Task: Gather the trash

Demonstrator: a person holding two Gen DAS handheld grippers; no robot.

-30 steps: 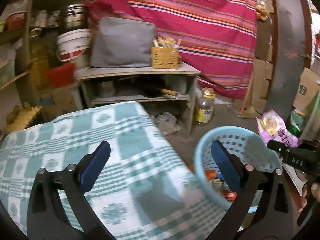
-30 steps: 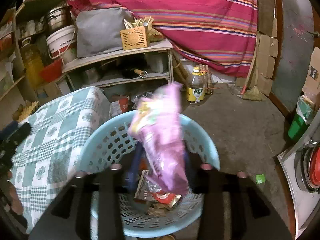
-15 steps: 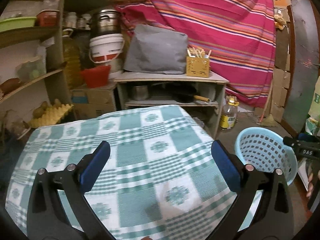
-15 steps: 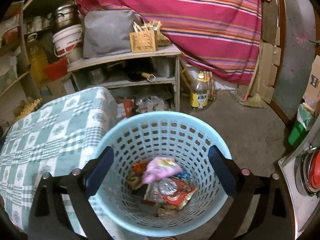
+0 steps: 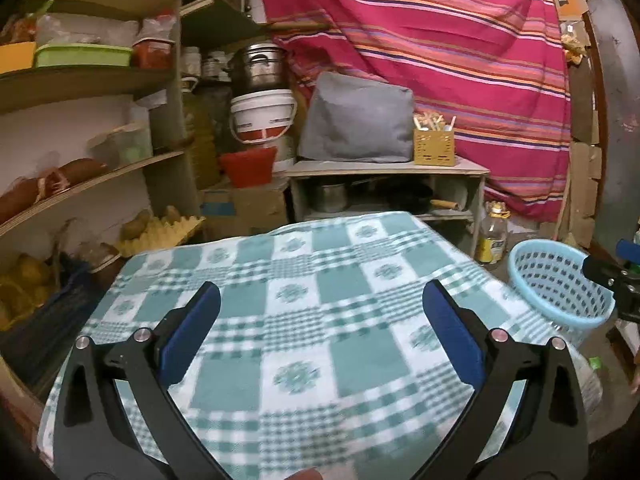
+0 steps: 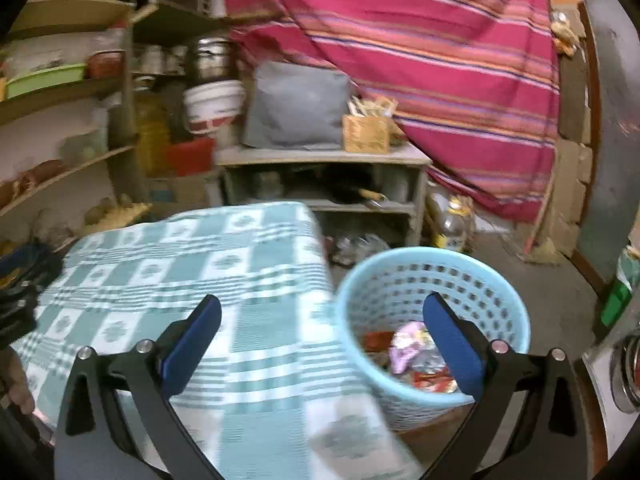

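With the pink wrapper [image 6: 404, 350] lying in the blue basket [image 6: 436, 276] off the surface's [image 5: 320, 320] right edge, the right gripper [image 6: 322, 338], jaws just spread and empty, and the equally spread left gripper [image 5: 320, 336] face the bare checked cloth, so the next move calls for finding more trash

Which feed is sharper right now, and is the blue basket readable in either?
Left wrist view: mostly sharp, slight smear on the tablecloth, and the basket sits bent at the fisheye edge. Right wrist view: motion-blurred throughout, shelves soft, yet the basket and the pink wrapper in it read well enough.
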